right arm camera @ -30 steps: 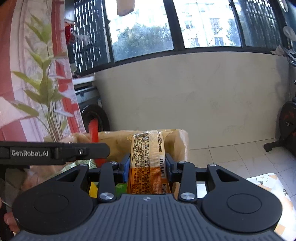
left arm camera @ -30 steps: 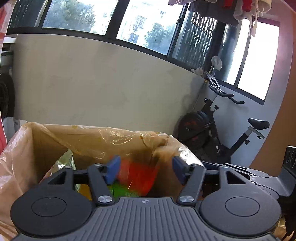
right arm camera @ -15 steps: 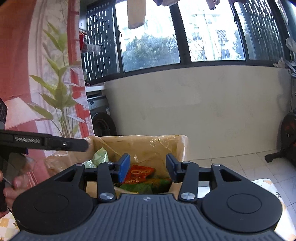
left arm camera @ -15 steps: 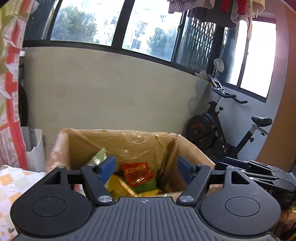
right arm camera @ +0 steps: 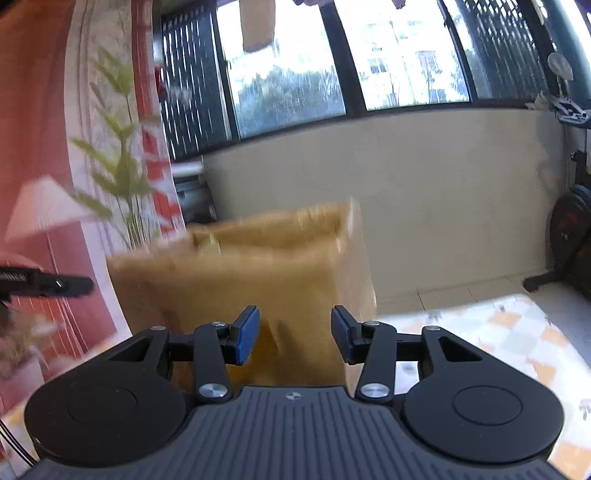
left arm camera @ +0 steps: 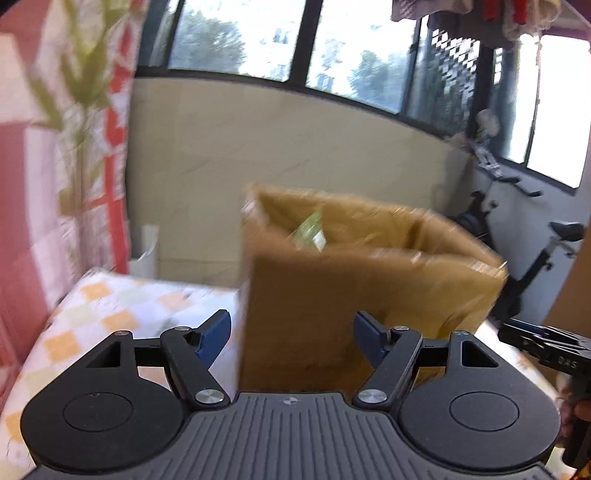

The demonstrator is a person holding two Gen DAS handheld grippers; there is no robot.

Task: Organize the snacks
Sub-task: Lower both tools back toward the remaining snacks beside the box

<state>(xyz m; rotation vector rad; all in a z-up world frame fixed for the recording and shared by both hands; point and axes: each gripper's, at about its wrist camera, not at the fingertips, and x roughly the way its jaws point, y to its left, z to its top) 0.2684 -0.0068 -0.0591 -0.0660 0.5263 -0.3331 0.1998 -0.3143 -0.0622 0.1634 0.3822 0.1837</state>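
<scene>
Setting, as I see it through both wrist cameras: a home, specifically an enclosed balcony or sunroom. Evidence I can list: a run of dark-framed windows [right arm camera: 399, 59] with metal grilles above a plain low wall [right arm camera: 443, 192], laundry hanging [left arm camera: 491, 14] at the top, an exercise bike [left arm camera: 532, 236] in the corner, a tiled floor [right arm camera: 461, 291], a leafy plant [right arm camera: 114, 155] against a red-and-white patterned curtain [left arm camera: 55, 147]. In front I note a table under a checked cloth [left arm camera: 110, 310] carrying a cardboard box lined with a plastic bag [left arm camera: 354, 280].

Left gripper [left arm camera: 291, 336] and right gripper [right arm camera: 294, 334] seemingly gape, empty.
</scene>
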